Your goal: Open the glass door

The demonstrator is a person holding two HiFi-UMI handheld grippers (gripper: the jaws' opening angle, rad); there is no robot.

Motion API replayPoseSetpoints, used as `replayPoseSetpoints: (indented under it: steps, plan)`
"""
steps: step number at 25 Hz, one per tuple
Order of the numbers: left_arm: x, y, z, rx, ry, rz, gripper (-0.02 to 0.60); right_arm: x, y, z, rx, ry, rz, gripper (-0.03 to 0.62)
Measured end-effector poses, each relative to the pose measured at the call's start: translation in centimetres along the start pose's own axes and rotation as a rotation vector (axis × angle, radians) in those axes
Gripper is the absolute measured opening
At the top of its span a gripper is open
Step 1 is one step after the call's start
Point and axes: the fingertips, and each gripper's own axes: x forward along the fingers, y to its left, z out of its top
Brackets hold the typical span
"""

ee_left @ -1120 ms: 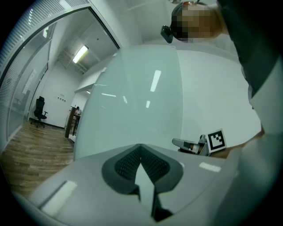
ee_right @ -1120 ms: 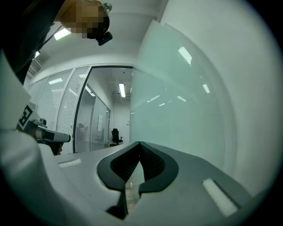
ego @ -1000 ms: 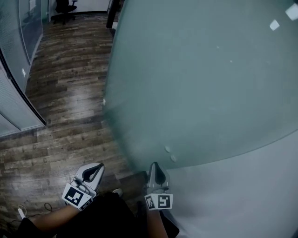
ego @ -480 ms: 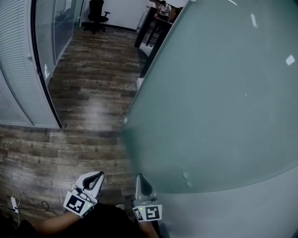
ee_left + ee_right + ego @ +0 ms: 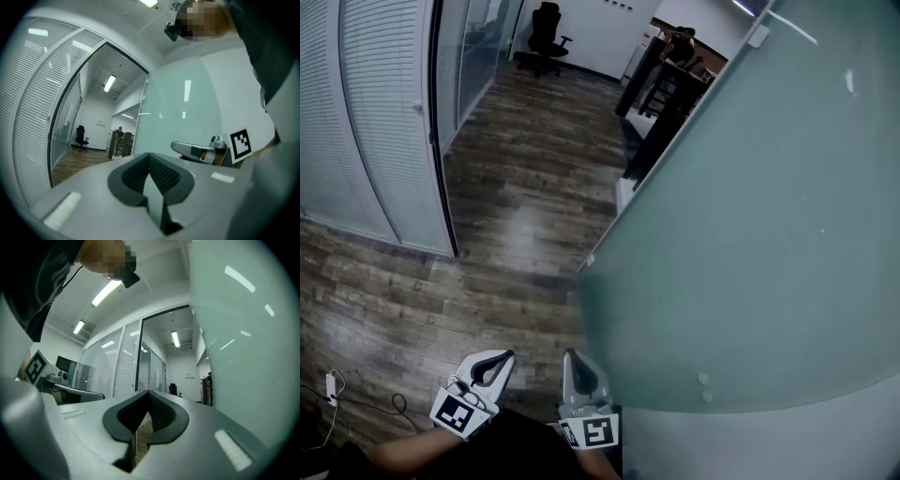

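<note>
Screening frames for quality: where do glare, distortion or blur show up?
Head view: lamp reflections streak the door and sheen whitens the floor; edges curve. Left gripper view: fisheye bows the blinds, corners go dark. Right gripper view: bright streaks on the door, same vignette.

**Location type:** office interior.

**Indicators:**
- Floor-to-ceiling glass partitions fitted with white slatted blinds.
- A large frosted glass door.
- A dark wood-plank floor running as a corridor between partitions and door.
- A black swivel chair at the far end, in front of a white wall.
- Linear ceiling lights.
- A person stands beyond the door's edge at tall dark furniture. This is possibly a high desk or counter, but it is too distant to confirm.
</note>
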Motion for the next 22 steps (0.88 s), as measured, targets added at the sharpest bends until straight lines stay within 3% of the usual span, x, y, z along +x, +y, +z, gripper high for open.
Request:
replayPoseSetpoints:
  steps: [9, 22]
  plan:
    - [-2.6, 3.9, -0.6, 0.015, 0.004, 0.061, 0.000, 3.7, 4.2, -1.6, 0.044, 0.026, 0.061, 0.000]
    - [-3.4, 5.6, 0.0, 0.035, 0.003, 0.055, 0.000, 5.2, 5.7, -1.6, 0.019, 0.031, 0.049, 0.000]
